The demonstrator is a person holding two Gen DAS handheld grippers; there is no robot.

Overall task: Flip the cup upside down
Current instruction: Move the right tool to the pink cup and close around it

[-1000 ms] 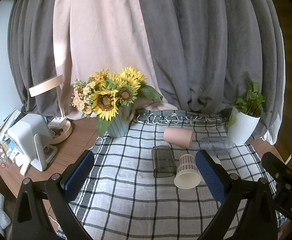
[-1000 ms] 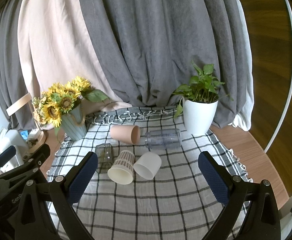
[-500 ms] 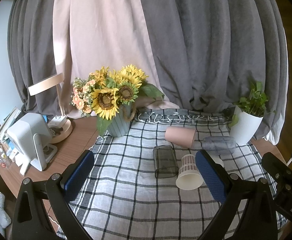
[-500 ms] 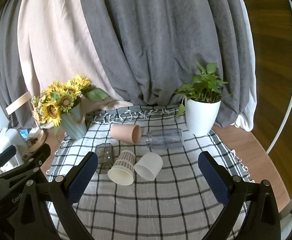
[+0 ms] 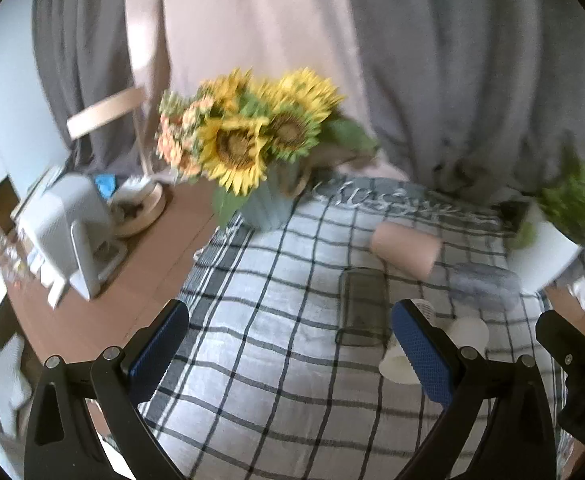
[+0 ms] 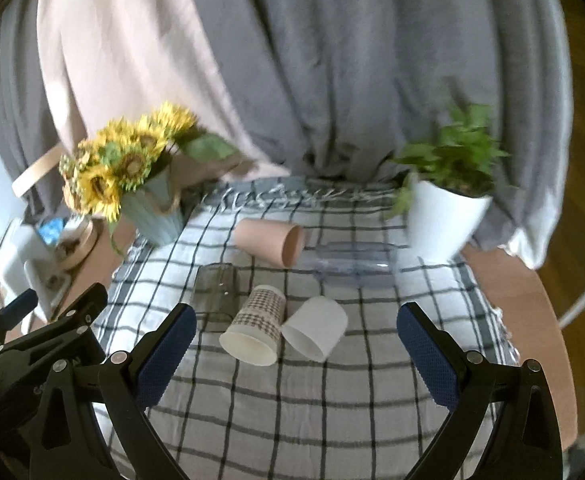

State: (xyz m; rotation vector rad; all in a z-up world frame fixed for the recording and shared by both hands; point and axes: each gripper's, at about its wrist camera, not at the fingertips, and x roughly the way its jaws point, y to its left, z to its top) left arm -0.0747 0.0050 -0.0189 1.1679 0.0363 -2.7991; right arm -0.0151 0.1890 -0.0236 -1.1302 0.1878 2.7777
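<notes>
Five cups lie on their sides on the checked cloth that covers the table. The paper cup with the brown pattern lies straight ahead of the right gripper, between its two jaws, with its open mouth facing the jaws. The plain white cup lies just beside it, toward the right jaw, and the two look like they touch. The dark see-through cup lies just ahead of the left jaw of that gripper. Farther ahead lies the pink cup, and the clear cup lies next to its open end. The jaws of the right gripper are wide apart and hold nothing. The jaws of the left gripper are wide apart too and hold nothing. In the left wrist view, the right jaw hides part of the patterned paper cup, and the white cup peeks out past the outer side of that jaw. The dark cup lies between the jaws, near the right one. The pink cup lies farther ahead. Far ahead of the left jaw stands a blue vase of sunflowers at the edge of the cloth. A white pot with a green plant stands far ahead of the right jaw in the right wrist view. Gray and pink curtains hang behind the table. Both pictures are a bit blurry.
</notes>
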